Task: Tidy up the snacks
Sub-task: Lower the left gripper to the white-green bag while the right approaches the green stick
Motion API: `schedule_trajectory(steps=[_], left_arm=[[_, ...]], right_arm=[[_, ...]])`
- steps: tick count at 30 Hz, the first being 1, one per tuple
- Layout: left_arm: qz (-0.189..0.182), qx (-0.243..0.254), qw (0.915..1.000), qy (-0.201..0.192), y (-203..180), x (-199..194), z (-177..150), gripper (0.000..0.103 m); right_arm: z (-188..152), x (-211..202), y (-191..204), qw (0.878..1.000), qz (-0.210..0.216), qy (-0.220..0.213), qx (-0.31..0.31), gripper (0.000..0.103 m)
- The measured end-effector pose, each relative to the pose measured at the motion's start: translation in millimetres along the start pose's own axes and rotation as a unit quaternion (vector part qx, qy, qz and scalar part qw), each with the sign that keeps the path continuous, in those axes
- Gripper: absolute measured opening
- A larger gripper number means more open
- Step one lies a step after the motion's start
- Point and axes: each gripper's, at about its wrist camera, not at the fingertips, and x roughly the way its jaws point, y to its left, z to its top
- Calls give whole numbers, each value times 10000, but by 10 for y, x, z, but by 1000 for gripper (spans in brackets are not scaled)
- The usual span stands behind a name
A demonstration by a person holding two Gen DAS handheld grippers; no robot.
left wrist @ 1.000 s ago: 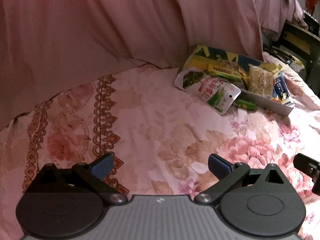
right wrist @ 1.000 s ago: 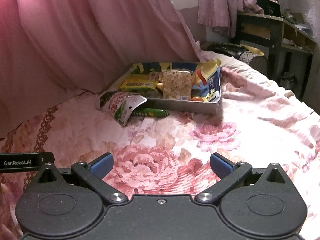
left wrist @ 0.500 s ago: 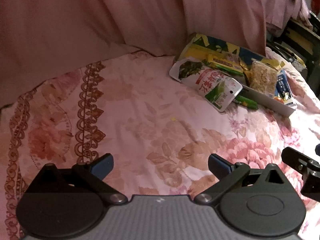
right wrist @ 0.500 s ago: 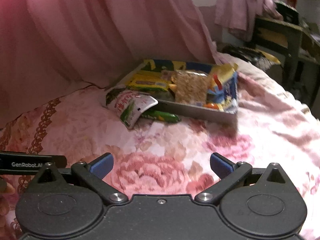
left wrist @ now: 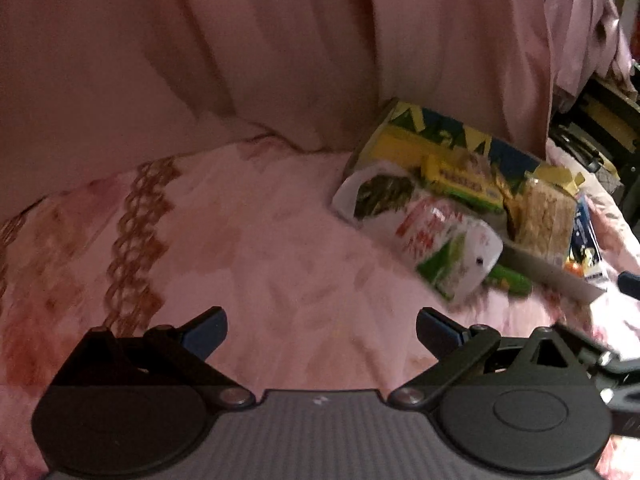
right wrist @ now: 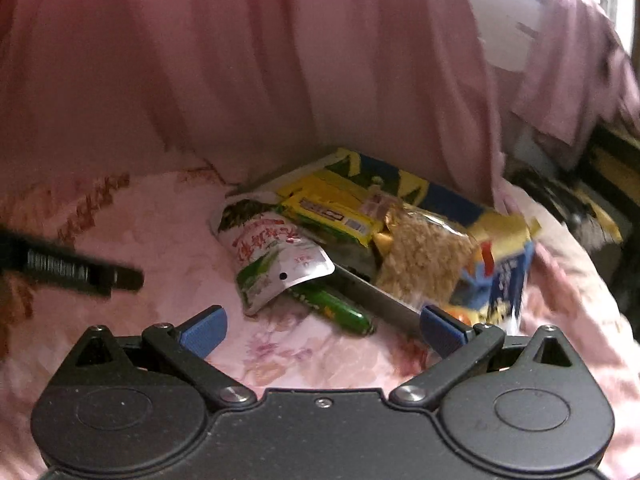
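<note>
A shallow cardboard box (right wrist: 384,304) (left wrist: 552,276) lies on the pink floral bedspread (right wrist: 152,216), holding a yellow packet (right wrist: 332,212), a beige cracker pack (right wrist: 424,256) and a blue-yellow bag (right wrist: 504,276). A white pouch with red and green print (right wrist: 276,260) (left wrist: 432,232) leans on the box's near edge. A small green packet (right wrist: 336,312) (left wrist: 508,280) lies on the bed beside it. My right gripper (right wrist: 322,326) is open and empty, close in front of the green packet. My left gripper (left wrist: 320,330) is open and empty, left of the pouch.
A pink curtain (left wrist: 280,48) hangs behind the bed and box. Dark furniture (right wrist: 612,168) stands at the far right past the bed's edge. The left gripper's body shows at the left of the right wrist view (right wrist: 68,268).
Both grippers have moved forward toward the box; the pouch and green packet now look larger and nearer. The right gripper has closed in on the green packet. Nothing was grasped.
</note>
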Motion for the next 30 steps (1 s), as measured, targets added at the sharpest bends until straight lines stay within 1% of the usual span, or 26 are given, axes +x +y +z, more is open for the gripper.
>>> schedule_trajectory(steps=[3, 8, 13, 16, 18, 20, 21, 22, 24, 27, 30], left_arm=[[-23, 116, 9998, -133, -42, 126, 77, 103], [-32, 170, 9996, -235, -100, 324, 170, 103], [-171, 38, 9997, -194, -92, 480, 222, 103], [-380, -68, 9991, -166, -96, 561, 284, 103], [-592, -215, 9980, -96, -90, 607, 338, 103], [-886, -448, 9951, 4, -77, 661, 395, 103], [-1016, -565, 9932, 56, -72, 692, 419, 103], [-1150, -680, 9909, 134, -74, 733, 442, 103], [-1336, -902, 9862, 382, -86, 845, 480, 103], [-1389, -1089, 9822, 648, -122, 999, 494, 103], [-1381, -1068, 9817, 763, -210, 1076, 553, 103]], right_arm=[[-35, 183, -28, 9997, 58, 86, -208, 102], [-61, 431, -32, 9994, 203, 153, -253, 102], [-39, 661, -14, 9971, 658, 42, -379, 102], [-9, 796, -11, 9957, 806, 38, -465, 102], [8, 867, -32, 9952, 871, 44, -451, 101], [30, 915, -90, 9937, 1081, 35, -287, 102], [38, 921, -110, 9924, 1212, 33, -211, 101], [51, 940, -124, 9907, 1352, 84, -132, 96], [61, 964, -124, 9894, 1444, 143, -71, 93], [63, 993, -105, 9887, 1465, 258, -171, 93], [51, 1048, -140, 9899, 1360, 372, -138, 93]])
